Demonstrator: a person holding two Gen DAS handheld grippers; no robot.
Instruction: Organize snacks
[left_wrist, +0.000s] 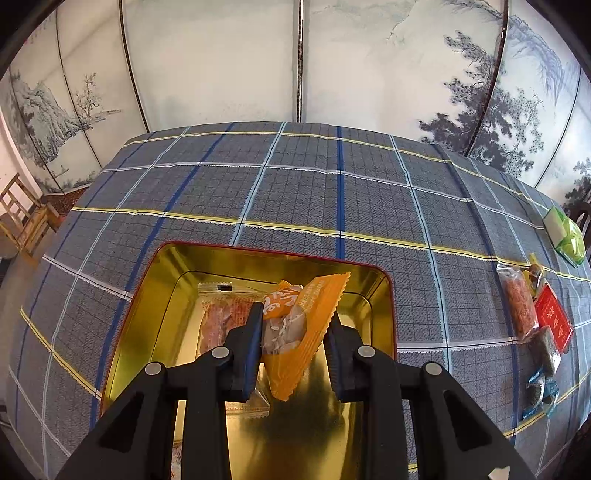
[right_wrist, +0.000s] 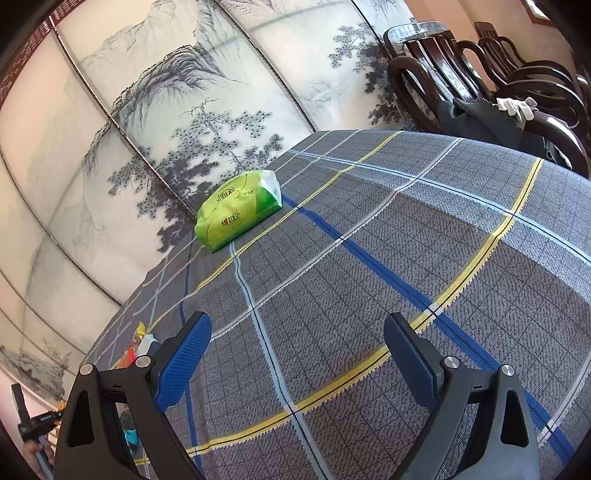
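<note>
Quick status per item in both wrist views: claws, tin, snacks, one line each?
left claw: shut on orange snack packet
orange snack packet: held tilted above the tin
gold tin: open, one clear-wrapped snack lying inside
right claw: open, holding nothing, above the tablecloth
green tissue pack: lying on the tablecloth, untouched
loose snacks: on the tablecloth, outside the tin

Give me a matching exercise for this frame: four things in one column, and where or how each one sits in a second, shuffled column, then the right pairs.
Things
1. orange snack packet
2. clear-wrapped snack
3. green tissue pack
4. right gripper

Places or states
A. lying on the floor of the gold tin
B. open, nothing between its fingers, above the checked tablecloth
C. between the fingers of the left gripper, above the tin
D. resting on the tablecloth near the painted screen

Pairs: 1-C, 2-A, 3-D, 4-B
</note>
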